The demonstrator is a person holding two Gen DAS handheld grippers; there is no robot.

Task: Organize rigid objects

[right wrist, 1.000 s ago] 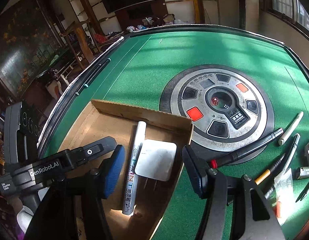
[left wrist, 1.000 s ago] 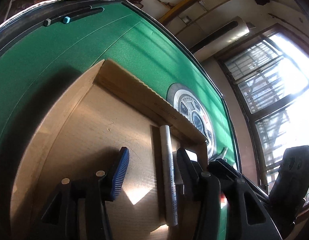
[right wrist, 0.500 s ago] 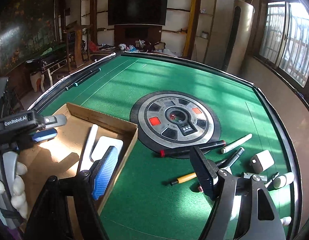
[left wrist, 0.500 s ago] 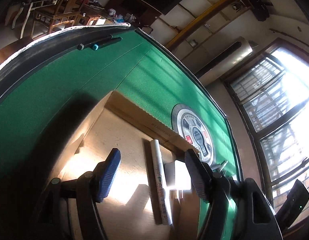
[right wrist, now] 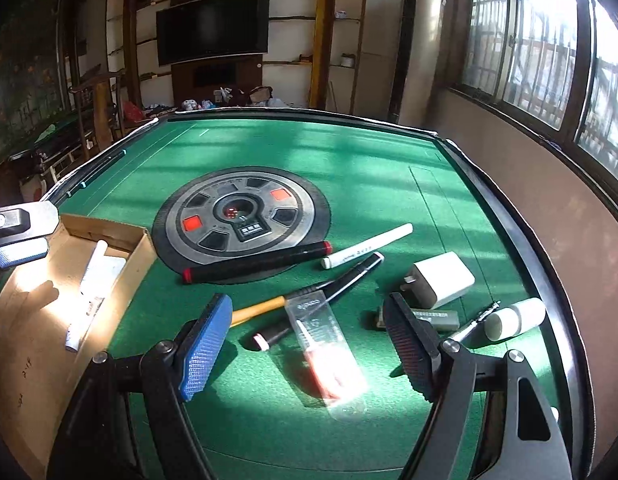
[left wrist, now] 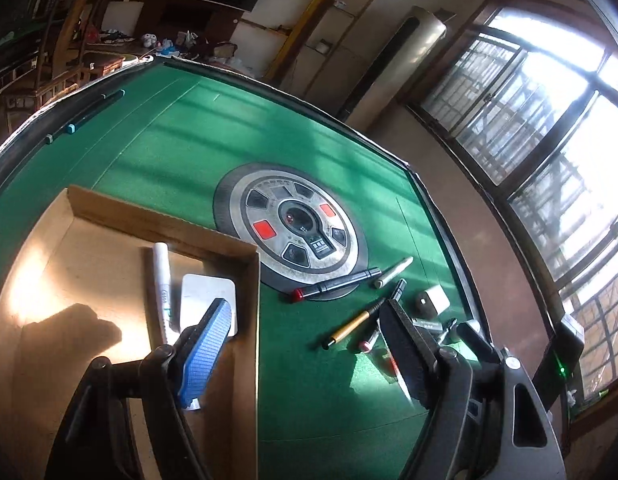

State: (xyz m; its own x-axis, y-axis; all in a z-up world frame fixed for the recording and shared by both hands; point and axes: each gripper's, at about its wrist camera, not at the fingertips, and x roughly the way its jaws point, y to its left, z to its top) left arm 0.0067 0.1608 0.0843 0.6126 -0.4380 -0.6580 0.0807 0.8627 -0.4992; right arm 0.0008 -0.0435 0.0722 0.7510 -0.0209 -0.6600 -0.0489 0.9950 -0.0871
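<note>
Left gripper [left wrist: 301, 316]: jaws wide and just opening further, empty, blue ribbed pad hanging over the box [left wrist: 245, 320] and black pad over the felt [right wrist: 349, 168]. Right gripper [right wrist: 307, 308]: jaws likewise just opening to a broad gap, gripping nothing, poised above the loose items. Done so far, judging by the layout: only two pieces boxed, a white marker [left wrist: 161, 276], slim and cylindrical, and a white block [left wrist: 207, 300], flat with rounded corners, side by side against the right wall of the shallow brown cardboard tray. Left to do, and clearly the larger share: a cluster on the felt just right of the box and partly over the dial [right wrist: 241, 220]. Within it: a long black marker [right wrist: 253, 262] with red ends; a white pen [right wrist: 369, 246]; a black pen [right wrist: 349, 276]; a yellow-handled tool [right wrist: 257, 308]; a clear case [right wrist: 325, 344], glossy plastic with red contents, nearest the right jaws; a charger [right wrist: 441, 280], boxy white with a dark face; a grey stick [right wrist: 433, 318]; a metal bit [right wrist: 473, 320]; a stubby white cylinder [right wrist: 513, 318]. All hard, mostly smooth and round in section, probably prone to rolling. Beneath everything, matte green cloth with a black rim and a circular grey panel with red buttons.
</note>
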